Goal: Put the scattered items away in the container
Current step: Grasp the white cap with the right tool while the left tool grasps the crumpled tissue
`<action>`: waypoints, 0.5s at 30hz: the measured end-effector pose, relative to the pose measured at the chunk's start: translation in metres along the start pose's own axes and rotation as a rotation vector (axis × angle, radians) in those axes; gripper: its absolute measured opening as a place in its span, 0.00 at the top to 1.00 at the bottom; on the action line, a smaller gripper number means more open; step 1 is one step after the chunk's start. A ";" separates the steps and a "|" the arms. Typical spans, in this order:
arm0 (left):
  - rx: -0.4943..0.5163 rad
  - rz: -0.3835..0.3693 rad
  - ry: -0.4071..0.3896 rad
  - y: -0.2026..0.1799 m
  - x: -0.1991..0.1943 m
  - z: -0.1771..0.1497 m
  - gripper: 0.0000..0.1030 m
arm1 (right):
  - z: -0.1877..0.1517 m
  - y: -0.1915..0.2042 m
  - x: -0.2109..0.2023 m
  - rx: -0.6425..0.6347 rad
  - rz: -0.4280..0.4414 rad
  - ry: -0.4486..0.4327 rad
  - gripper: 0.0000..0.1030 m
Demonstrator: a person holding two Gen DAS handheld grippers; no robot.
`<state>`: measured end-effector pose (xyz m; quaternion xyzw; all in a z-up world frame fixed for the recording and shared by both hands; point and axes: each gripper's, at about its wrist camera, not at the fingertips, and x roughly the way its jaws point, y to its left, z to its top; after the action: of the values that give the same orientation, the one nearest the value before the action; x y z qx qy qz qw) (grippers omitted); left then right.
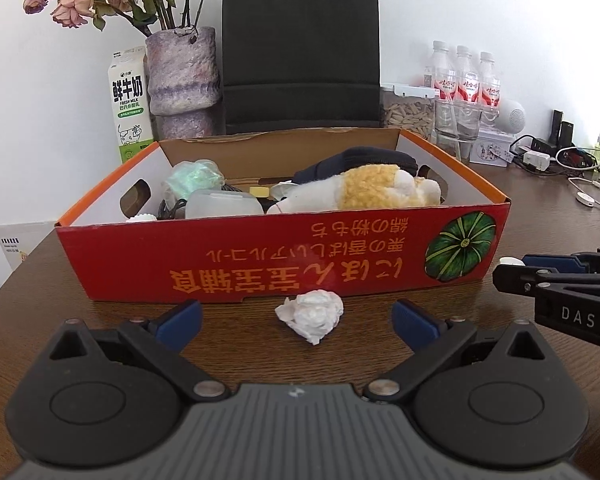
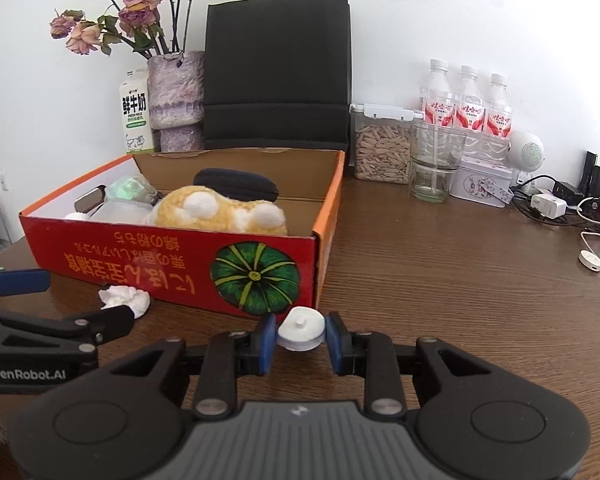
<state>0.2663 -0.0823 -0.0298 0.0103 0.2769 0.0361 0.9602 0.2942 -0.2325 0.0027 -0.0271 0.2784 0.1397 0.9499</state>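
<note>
White and crumpled, a tissue wad [image 1: 310, 314] lay on the wooden bench [image 1: 520, 360], just before the red box [image 1: 260, 256] at its 6 o'clock, between the spread blue pads of the released left tool [image 1: 296, 322]. At the box's 5 o'clock corner, the right tool [image 2: 301, 338] was clenched around a small white cap [image 2: 301, 328].
</note>
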 end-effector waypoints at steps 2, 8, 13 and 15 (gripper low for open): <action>-0.022 0.016 0.004 -0.002 0.002 0.001 0.00 | 0.000 -0.007 -0.001 0.014 -0.007 0.000 0.75; -0.034 0.048 0.036 -0.007 0.010 0.005 0.02 | 0.002 -0.020 0.001 0.072 -0.013 -0.004 0.75; -0.048 0.036 0.074 -0.007 0.019 0.006 0.26 | 0.002 -0.018 0.000 0.069 -0.012 -0.010 0.75; -0.057 0.023 0.095 -0.006 0.024 0.006 0.40 | 0.002 -0.017 -0.001 0.066 -0.011 -0.012 0.75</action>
<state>0.2902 -0.0861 -0.0373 -0.0154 0.3209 0.0554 0.9454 0.2992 -0.2487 0.0044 0.0034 0.2771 0.1255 0.9526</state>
